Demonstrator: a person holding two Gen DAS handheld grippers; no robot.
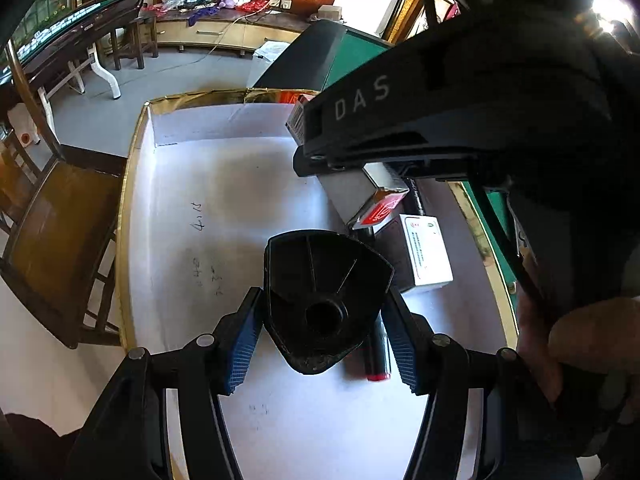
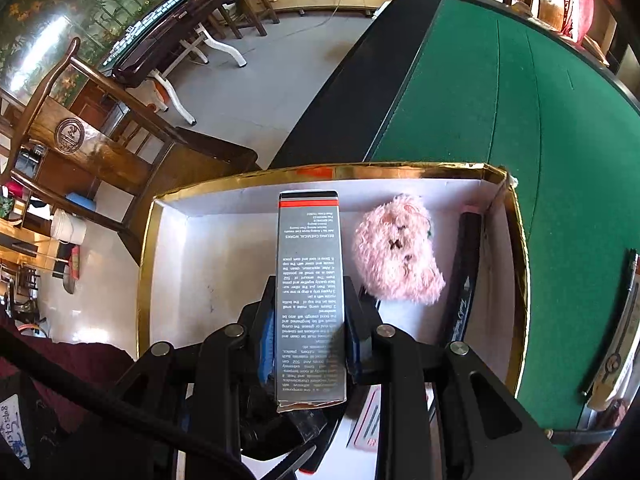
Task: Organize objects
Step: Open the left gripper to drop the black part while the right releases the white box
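In the left wrist view my left gripper point(image 1: 322, 344) is shut on a black fan-shaped plastic piece point(image 1: 324, 300), its blue pads point(image 1: 240, 344) pressing both sides. It hangs over the white floor of a gold-rimmed box point(image 1: 132, 216). My right gripper point(image 2: 310, 332) is shut on a long grey carton point(image 2: 308, 280) with printed text and a red-striped end. That carton is held over the same gold-rimmed box point(image 2: 148, 240). In the left wrist view the right gripper's body point(image 1: 440, 120) crosses the upper right, with the grey carton's red end point(image 1: 380, 208) below it.
A pink fluffy toy point(image 2: 396, 252) and a long black pen-like item point(image 2: 466, 272) lie inside the box at its right wall. A small white box point(image 1: 426, 252) and a black, red-capped tube point(image 1: 378, 356) also lie inside. The box rests on a green table point(image 2: 520, 100). A wooden chair point(image 1: 60, 216) stands beside it.
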